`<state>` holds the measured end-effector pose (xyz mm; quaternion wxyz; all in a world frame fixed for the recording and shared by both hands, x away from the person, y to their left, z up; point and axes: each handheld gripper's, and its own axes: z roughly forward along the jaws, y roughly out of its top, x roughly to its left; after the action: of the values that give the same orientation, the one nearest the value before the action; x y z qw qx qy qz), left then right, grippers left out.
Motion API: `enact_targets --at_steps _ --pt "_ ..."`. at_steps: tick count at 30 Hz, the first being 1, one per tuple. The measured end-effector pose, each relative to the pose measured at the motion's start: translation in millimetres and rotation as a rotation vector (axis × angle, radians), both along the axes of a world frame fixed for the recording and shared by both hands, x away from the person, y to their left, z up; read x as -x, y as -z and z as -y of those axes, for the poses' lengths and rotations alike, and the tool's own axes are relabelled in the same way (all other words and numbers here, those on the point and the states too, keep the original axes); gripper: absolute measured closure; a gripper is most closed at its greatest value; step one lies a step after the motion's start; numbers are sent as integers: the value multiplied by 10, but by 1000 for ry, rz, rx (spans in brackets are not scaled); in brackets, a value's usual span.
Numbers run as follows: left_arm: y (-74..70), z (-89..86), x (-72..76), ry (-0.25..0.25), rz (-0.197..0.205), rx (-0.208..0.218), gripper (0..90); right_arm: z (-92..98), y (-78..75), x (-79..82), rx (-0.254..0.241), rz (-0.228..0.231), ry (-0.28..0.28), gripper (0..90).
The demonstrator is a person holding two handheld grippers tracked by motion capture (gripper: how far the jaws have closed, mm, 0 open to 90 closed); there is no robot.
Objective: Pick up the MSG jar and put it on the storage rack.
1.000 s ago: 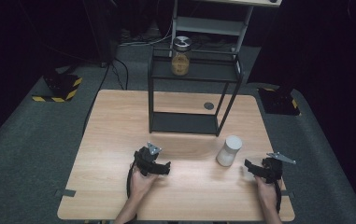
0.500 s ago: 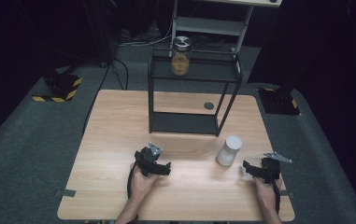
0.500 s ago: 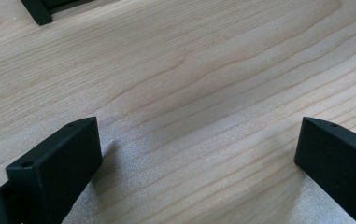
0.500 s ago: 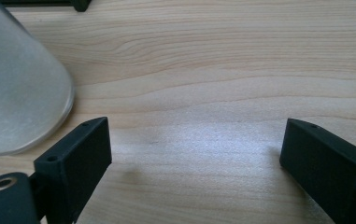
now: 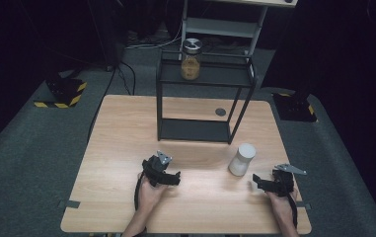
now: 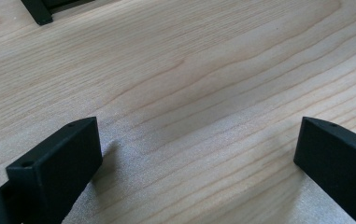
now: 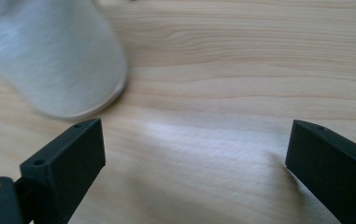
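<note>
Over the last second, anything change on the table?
Only the right gripper: its jaws have just been opening and now stand wide, with bare table between them and the white cylinder standing apart, off to one side. Nothing was picked up or let go. Both hands kept their places, the left gripper is open as before, and the jar sits on the black shelf rack unmoved.

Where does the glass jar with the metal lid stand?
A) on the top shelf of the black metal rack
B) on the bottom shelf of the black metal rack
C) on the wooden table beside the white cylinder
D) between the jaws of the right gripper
A: in the high view the glass jar stands upright on the top shelf of the black metal rack, far from the white cylinder on the table.
</note>
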<state>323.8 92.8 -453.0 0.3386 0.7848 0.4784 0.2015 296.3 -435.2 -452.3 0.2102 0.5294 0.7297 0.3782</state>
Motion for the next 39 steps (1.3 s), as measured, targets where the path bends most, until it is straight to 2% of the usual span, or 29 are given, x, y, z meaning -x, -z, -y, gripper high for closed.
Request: enact_targets --at_steps 5,8,15,19,25,39 --pt "1 0 1 -1 0 1 9 20 -9 54 -19 -4 -60 38" --pt "1 1 1 -1 0 1 9 -11 -39 84 -13 1 -85 39" --pt "0 0 0 0 0 0 9 -168 -136 130 -4 37 -136 40" --pt "1 1 2 -1 0 1 11 -308 -227 90 10 68 -166 40" --pt "0 1 2 -2 0 1 11 -409 -308 27 16 88 -179 46" --pt "0 1 2 -2 0 0 11 -614 -474 -216 33 107 -168 92"
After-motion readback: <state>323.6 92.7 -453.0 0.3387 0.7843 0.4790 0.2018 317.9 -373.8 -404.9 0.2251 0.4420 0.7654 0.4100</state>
